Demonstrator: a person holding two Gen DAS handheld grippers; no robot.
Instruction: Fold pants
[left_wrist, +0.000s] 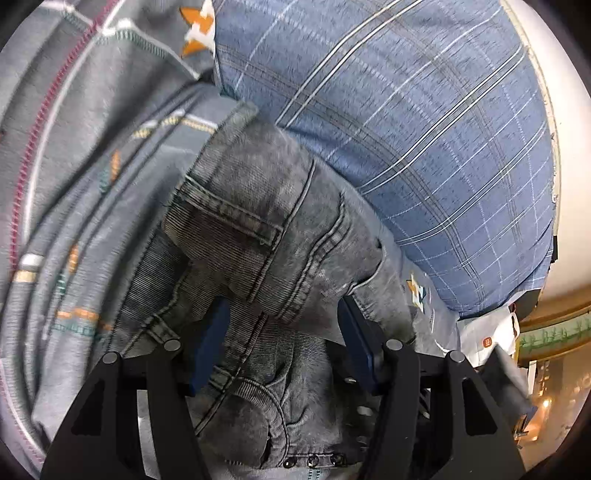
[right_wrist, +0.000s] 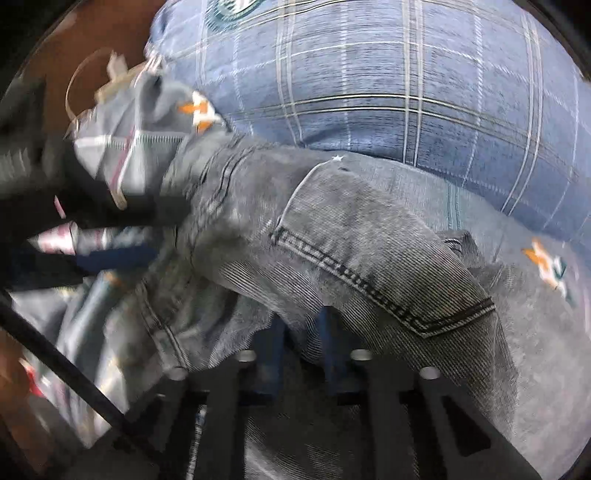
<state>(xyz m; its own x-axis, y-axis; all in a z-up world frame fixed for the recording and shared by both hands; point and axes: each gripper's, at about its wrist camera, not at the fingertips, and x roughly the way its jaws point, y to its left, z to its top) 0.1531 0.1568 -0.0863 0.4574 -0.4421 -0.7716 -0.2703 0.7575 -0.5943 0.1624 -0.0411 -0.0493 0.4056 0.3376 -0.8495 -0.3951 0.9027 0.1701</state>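
Note:
Grey washed denim pants (left_wrist: 266, 221) lie bunched on a grey patterned bedsheet (left_wrist: 74, 192). A thick wad of their waist end, with seams and a row of rivets, fills the space between the blue fingers (left_wrist: 210, 343) of my left gripper (left_wrist: 282, 332), which is shut on it. In the right wrist view the pants (right_wrist: 351, 240) show a back pocket and drape over my right gripper (right_wrist: 303, 332). Its two blue fingers (right_wrist: 271, 350) stand close together, pinching a fold of denim that hides their tips.
A big blue plaid pillow (left_wrist: 424, 129) (right_wrist: 388, 74) lies just behind the pants. The bedsheet (right_wrist: 546, 332) carries orange star motifs. A white packet (left_wrist: 487, 341) sits off the bed's right edge. Blurred clutter and a brown floor (right_wrist: 74, 48) lie to the left.

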